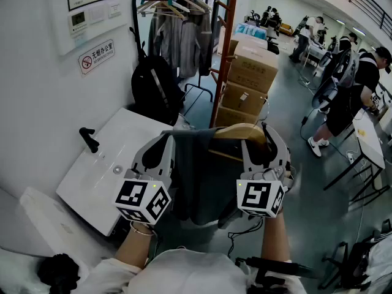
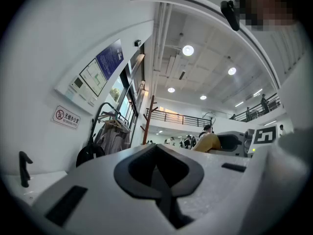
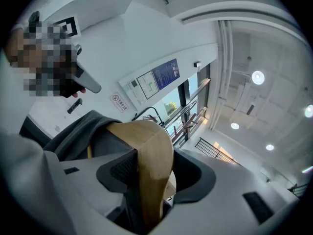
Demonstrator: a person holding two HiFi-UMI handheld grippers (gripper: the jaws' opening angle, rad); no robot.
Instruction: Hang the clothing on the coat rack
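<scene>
A wooden hanger point(image 1: 236, 131) carries a dark grey garment point(image 1: 196, 182) that hangs down between my two grippers. My right gripper point(image 1: 264, 133) is shut on the hanger's right arm. In the right gripper view the wood point(image 3: 146, 141) stands pressed between the pads of that gripper point(image 3: 146, 180), with the grey cloth point(image 3: 78, 136) draped off to the left. My left gripper point(image 1: 164, 141) is beside the garment's left shoulder. In the left gripper view its jaws point(image 2: 157, 165) meet with nothing showing between them. The red-brown coat rack point(image 1: 225, 48) stands just beyond the hanger.
A black clothes rail point(image 1: 177, 17) with hung clothes and a black backpack point(image 1: 154, 87) stand by the wall at the back left. Stacked cardboard boxes point(image 1: 248, 78) sit behind the rack. A white unit point(image 1: 116, 158) is at the left, and people point(image 1: 349, 97) and desks are at the right.
</scene>
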